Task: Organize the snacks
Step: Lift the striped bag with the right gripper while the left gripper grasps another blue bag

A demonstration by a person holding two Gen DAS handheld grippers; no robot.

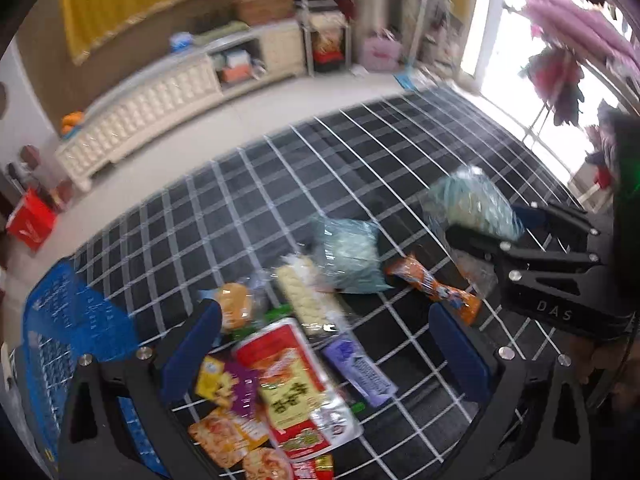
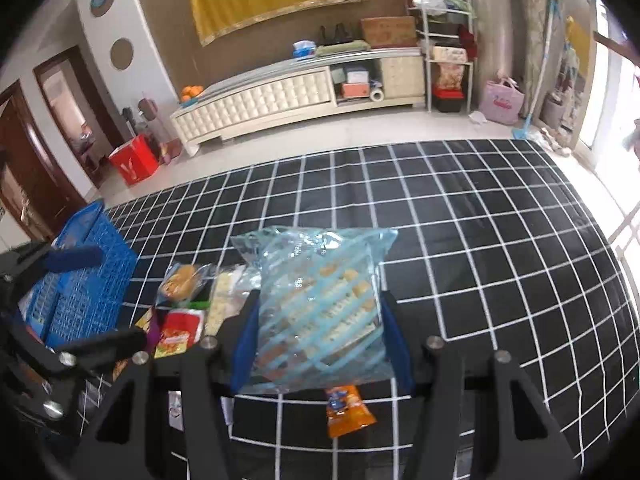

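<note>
In the right wrist view my right gripper (image 2: 320, 340) is shut on a clear bag with pale blue stripes (image 2: 320, 300) holding crackers, lifted above the black grid tablecloth (image 2: 480, 240). From the left wrist view that bag (image 1: 476, 204) hangs in the right gripper (image 1: 488, 220) at the right. My left gripper (image 1: 326, 348) stands open over a pile of snacks: a red pack (image 1: 288, 380), a purple packet (image 1: 360, 368), a white cracker pack (image 1: 308, 296) and a bun (image 1: 236, 304). A second pale blue bag (image 1: 352, 256) and an orange packet (image 1: 436, 290) lie beyond.
A blue plastic basket (image 2: 92, 276) stands at the table's left edge, also the blue basket (image 1: 68, 320) beside my left gripper. Beyond the table are a cream TV cabinet (image 2: 280, 96), a red bag (image 2: 134, 160) on the floor and a bright window at the right.
</note>
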